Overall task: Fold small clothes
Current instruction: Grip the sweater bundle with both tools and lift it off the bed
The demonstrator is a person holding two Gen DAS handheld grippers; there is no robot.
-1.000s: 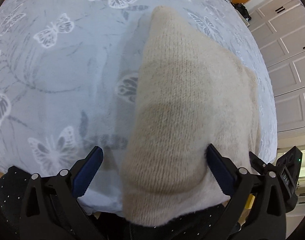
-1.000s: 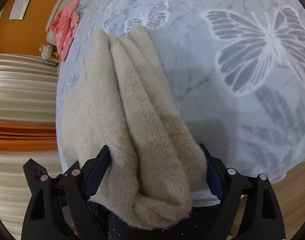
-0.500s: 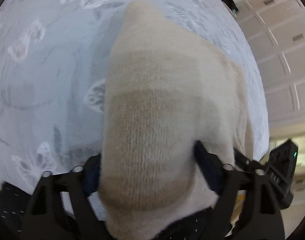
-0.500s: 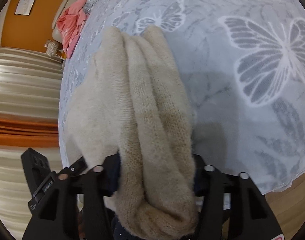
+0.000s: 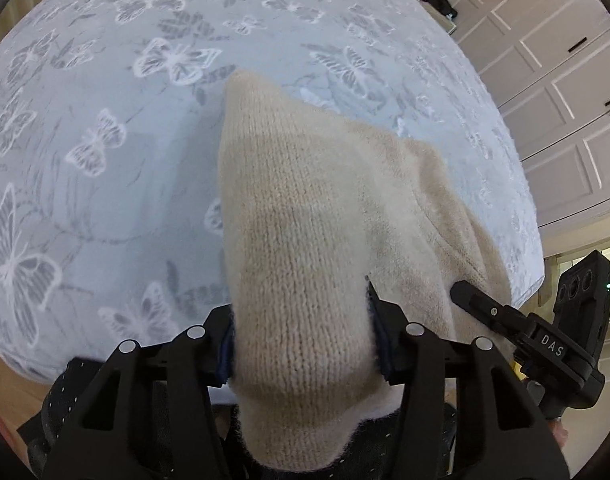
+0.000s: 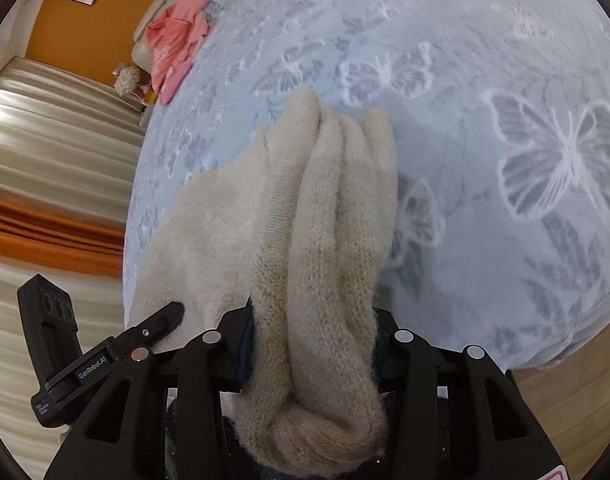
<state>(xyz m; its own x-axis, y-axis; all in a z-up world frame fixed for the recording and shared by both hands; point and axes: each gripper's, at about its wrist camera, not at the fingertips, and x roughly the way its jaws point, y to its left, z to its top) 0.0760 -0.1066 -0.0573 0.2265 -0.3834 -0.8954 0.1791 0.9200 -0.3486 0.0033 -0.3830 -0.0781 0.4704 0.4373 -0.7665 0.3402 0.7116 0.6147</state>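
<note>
Two near corners of one cream knitted garment (image 5: 305,216) are held, and it drapes from both grippers onto the near edge of the butterfly-print bedspread (image 5: 105,128). The left gripper (image 5: 303,340) is clamped on a smooth single layer; the right gripper (image 6: 313,340) is clamped on a bunch of several ridged folds. We judge the step to be carrying this near edge to the far side. We should move both grippers forward level, keep the span between them taut, and lay the edge square on the far tip. We cannot see the pads, which the knit covers, nor the garment's type or far hem. A pink garment (image 6: 177,44) lies far left, beyond the bed.
</note>
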